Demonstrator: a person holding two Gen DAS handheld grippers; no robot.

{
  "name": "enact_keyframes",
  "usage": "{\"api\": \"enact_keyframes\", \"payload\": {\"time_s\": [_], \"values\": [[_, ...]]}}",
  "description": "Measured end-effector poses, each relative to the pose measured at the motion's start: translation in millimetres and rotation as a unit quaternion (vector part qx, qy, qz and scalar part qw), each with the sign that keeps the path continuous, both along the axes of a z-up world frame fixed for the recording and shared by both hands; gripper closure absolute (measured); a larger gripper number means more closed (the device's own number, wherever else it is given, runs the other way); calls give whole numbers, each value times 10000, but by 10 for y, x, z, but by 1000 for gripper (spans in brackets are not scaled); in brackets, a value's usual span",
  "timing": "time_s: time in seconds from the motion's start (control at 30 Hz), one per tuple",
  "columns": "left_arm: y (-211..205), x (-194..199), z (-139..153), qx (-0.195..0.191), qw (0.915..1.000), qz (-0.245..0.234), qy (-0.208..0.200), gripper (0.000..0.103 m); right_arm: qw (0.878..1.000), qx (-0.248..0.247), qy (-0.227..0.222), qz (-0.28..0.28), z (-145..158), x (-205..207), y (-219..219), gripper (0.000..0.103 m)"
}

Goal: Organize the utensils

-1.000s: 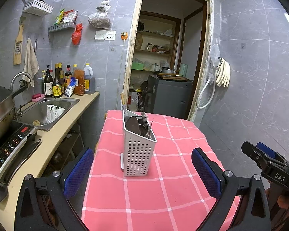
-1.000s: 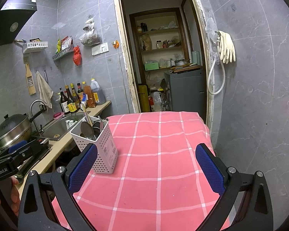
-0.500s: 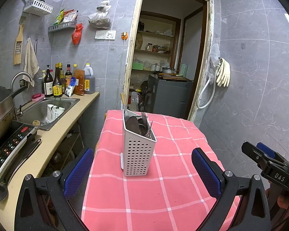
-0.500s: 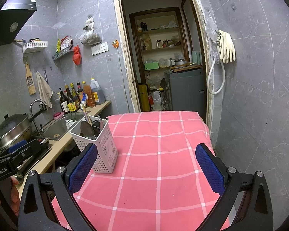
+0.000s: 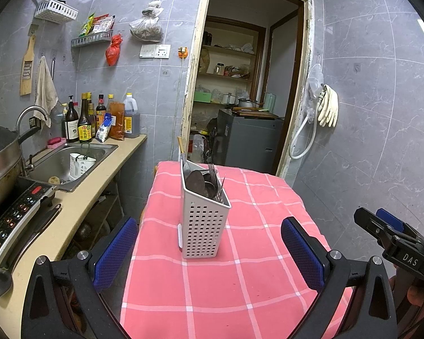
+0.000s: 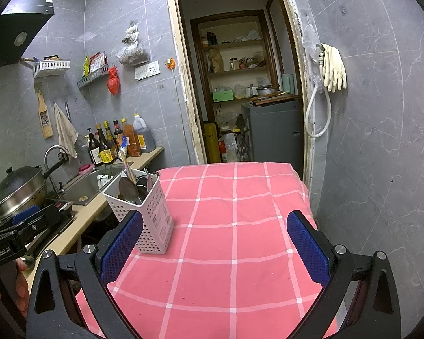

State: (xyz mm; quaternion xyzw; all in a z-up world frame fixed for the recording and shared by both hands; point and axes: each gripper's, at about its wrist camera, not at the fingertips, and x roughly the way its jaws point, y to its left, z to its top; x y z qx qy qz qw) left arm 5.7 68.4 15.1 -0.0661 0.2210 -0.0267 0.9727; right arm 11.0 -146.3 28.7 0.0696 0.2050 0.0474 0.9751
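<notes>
Both grippers, left [image 5: 209, 254] and right [image 6: 214, 243], hang spread and empty over the red cloth [image 6: 234, 240]; spoons [image 5: 196, 180] and forks [image 5: 213, 171] stand in the white caddy [image 5: 203, 226]

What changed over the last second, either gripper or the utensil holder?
Nothing visibly changed. The left gripper and right gripper both stay open and empty, nothing taken hold of or let go. The white utensil holder stands upright in the same spot on the pink checked tablecloth, utensils still inside.
</notes>
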Motion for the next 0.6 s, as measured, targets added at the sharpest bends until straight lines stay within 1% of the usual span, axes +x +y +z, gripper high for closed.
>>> {"api": "enact_keyframes", "payload": {"time_s": [0.6], "values": [[29,5,0,2,10000,4,4,1,10000,8,16,7,-17,5,39,3]]}}
